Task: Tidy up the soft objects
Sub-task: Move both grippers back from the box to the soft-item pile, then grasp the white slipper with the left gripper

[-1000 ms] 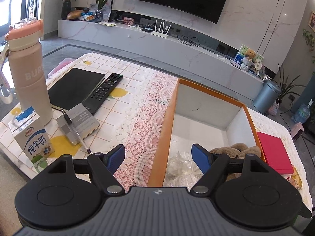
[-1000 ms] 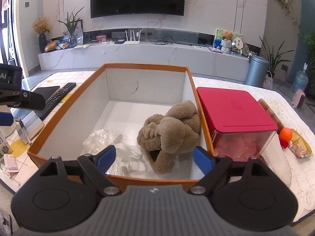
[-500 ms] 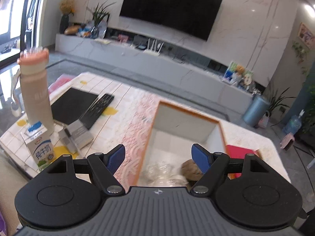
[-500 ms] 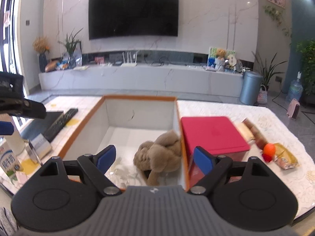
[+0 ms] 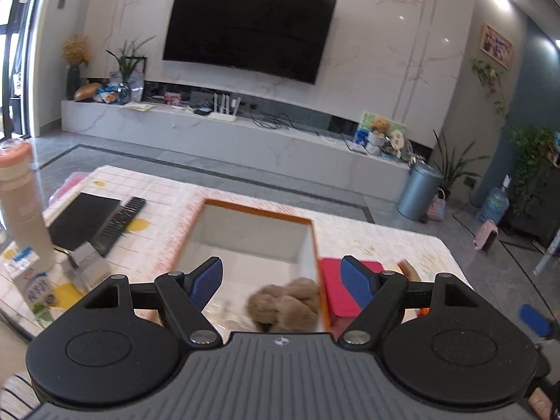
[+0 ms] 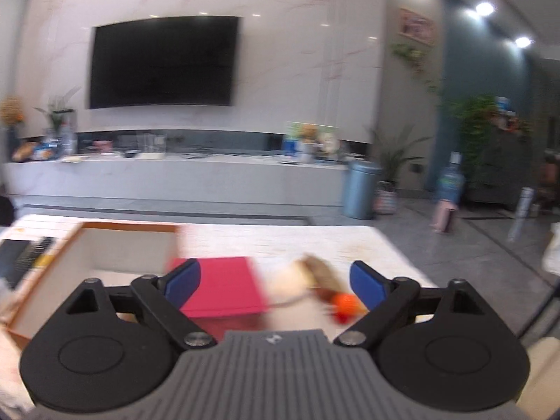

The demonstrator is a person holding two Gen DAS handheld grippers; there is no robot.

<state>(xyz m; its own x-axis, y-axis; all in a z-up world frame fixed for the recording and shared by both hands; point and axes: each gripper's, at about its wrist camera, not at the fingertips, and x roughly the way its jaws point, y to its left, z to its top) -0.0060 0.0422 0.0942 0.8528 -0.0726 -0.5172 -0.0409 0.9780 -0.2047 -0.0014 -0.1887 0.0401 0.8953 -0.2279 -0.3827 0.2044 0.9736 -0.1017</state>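
Left wrist view: left tongs [image 5: 281, 281] held spread and empty above the near edge of the orange-rimmed white cardboard box [image 5: 245, 208]; brown fluffy plush toy [image 5: 285, 302] lies inside, against the right wall, beside the red-lidded plastic container [image 5: 336, 292].

Right wrist view, blurred: right tongs [image 6: 276, 283] released, nothing gripped, over the red lid and an orange ball [image 6: 344, 303] on the surface [image 6: 280, 241]. Next soft item is best approached slowly, tongs centred before closing.

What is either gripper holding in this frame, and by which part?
Nothing is held. The left gripper and right gripper are both open with nothing between their fingers; the brown plush toy lies untouched in the orange box.
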